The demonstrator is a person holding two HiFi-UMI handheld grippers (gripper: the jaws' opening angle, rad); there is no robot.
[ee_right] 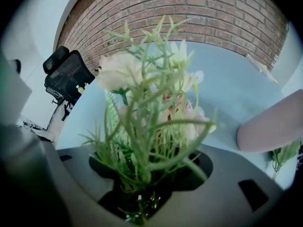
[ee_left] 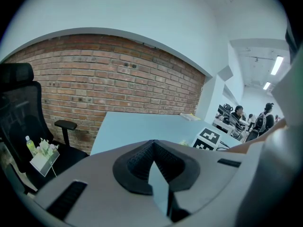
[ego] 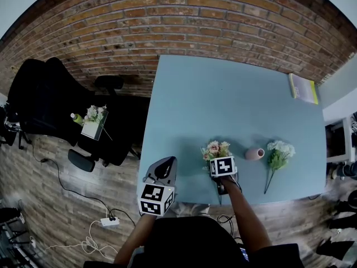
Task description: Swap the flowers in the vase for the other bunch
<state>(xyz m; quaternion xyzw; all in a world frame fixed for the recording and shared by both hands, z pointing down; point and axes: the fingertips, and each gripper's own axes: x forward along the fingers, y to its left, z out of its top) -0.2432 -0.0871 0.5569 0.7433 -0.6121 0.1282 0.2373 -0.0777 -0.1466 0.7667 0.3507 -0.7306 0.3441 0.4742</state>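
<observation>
right tool [ee_right: 142, 198] has its jaws closed narrowly on the green stems of the bunch of pale pink flowers with feathery leaves [ego: 215, 149], near the front edge of the light blue counter [ego: 223, 94]. just beside it on the right is the small pink vase [ego: 255, 153] with no flowers in it; i can't tell whether it is upright or tipped over. the other bunch of white flowers on long green stems [ego: 280, 149] lies flat on the counter beyond the vase. left tool [ee_left: 152, 145] hangs off the counter's left corner, tips together, empty. so the old bunch looks to be out; setting it aside and planting the white bunch remain.
</observation>
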